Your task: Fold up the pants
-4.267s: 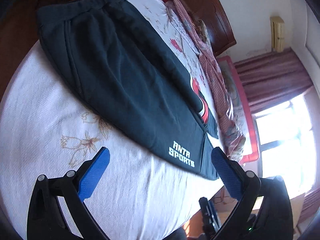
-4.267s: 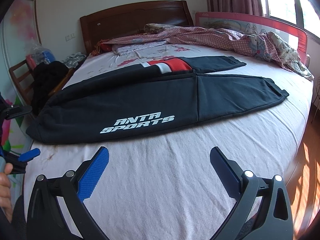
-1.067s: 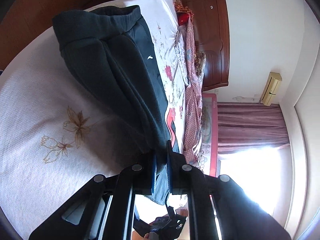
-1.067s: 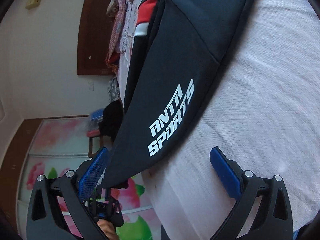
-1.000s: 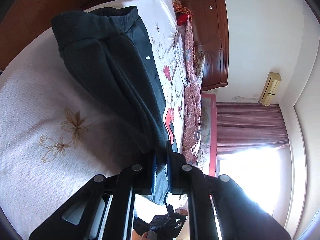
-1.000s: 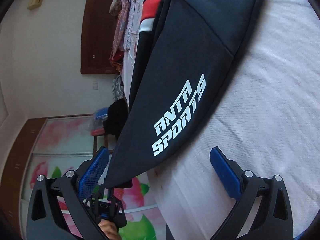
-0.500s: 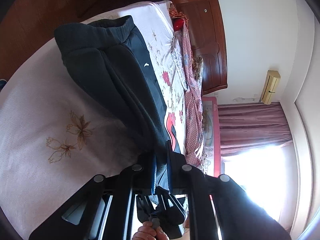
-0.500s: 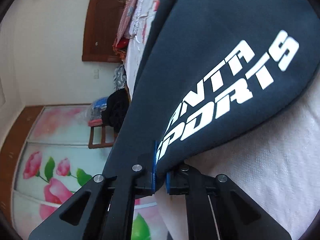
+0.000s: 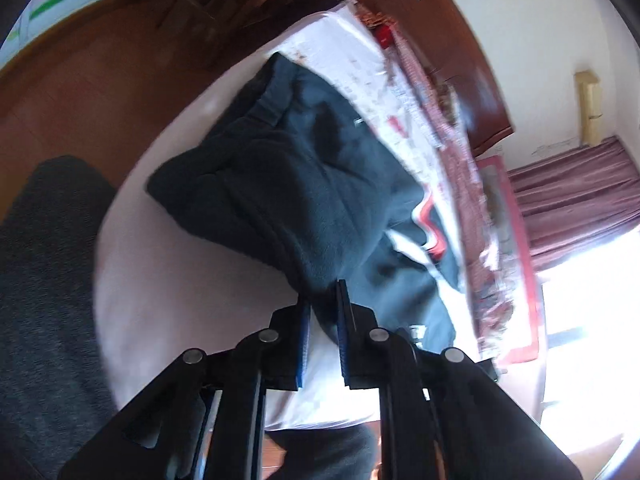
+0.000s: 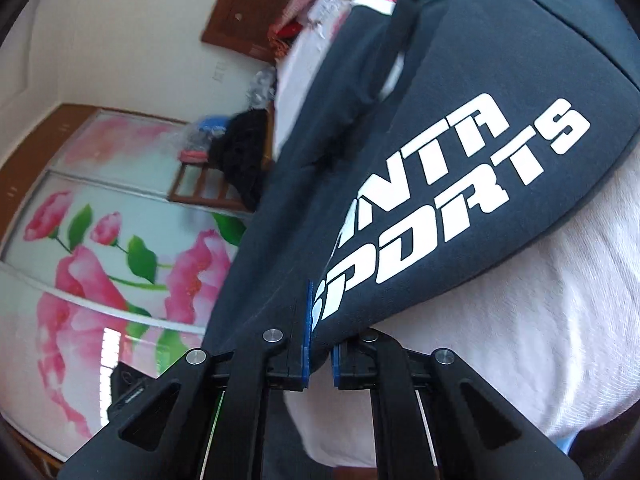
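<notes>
Pants [image 9: 304, 184] lengthwise along bed [image 9: 160, 300], both hand-held grippers clamping

Window [image 9: 592, 304] glare blown out (left view), motion blur, fisheye edges

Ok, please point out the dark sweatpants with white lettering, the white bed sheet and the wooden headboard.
dark sweatpants [image 10: 500, 92], right wrist view, fabric above the lettering
white bed sheet [image 10: 520, 336], right wrist view, bare part
wooden headboard [image 9: 452, 40], left wrist view, panel
</notes>
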